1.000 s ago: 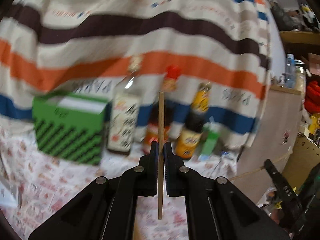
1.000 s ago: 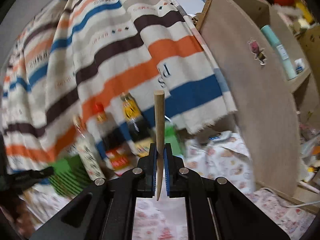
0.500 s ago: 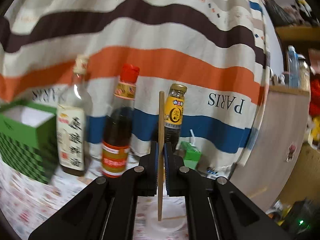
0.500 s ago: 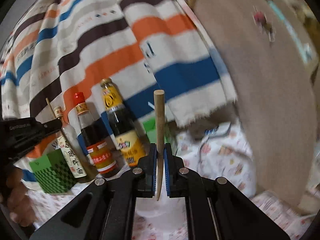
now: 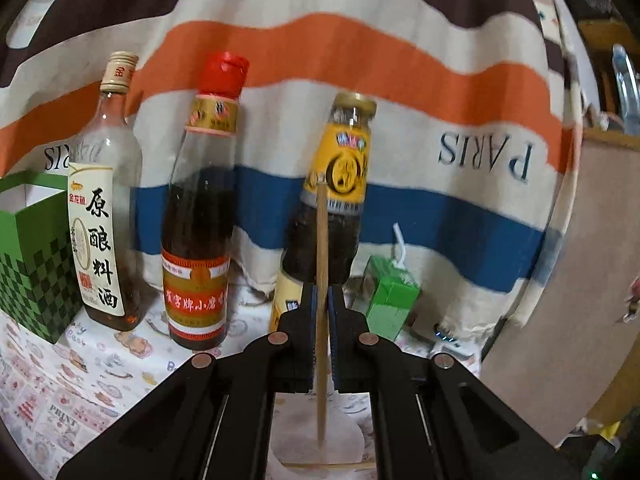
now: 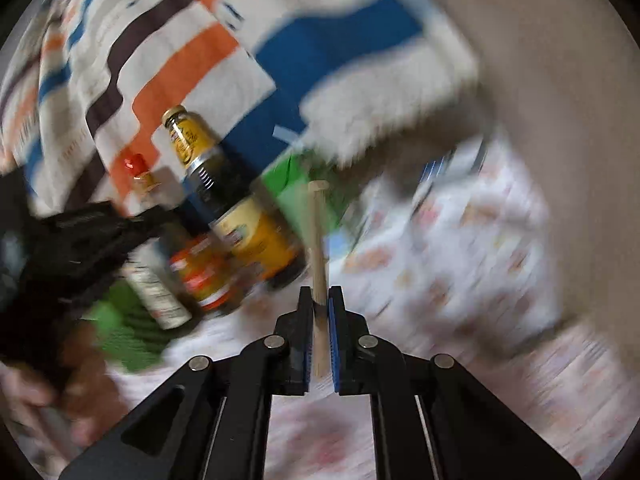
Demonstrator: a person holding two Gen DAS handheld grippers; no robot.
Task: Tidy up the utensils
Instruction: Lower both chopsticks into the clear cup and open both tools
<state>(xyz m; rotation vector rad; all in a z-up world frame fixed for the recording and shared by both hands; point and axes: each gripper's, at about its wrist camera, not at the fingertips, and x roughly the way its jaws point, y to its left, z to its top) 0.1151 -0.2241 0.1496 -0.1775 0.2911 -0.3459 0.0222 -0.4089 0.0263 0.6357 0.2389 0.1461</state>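
Left gripper [image 5: 322, 300] is clamped on a thin chopstick [image 5: 322, 264], held upright before three bottles [image 5: 198, 208] and a green carton [image 5: 390, 296]. Right gripper [image 6: 320, 304] is clamped on a thicker wooden stick [image 6: 318, 248], held upright above the patterned cloth [image 6: 460, 248]; that view is blurred.

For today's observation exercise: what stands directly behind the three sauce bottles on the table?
A striped cloth printed "PARIS" hangs behind the three sauce bottles, reaching down to the table. Whatever the cloth drapes over is covered and cannot be seen. The chopstick in the left gripper crosses the yellow-labelled bottle.
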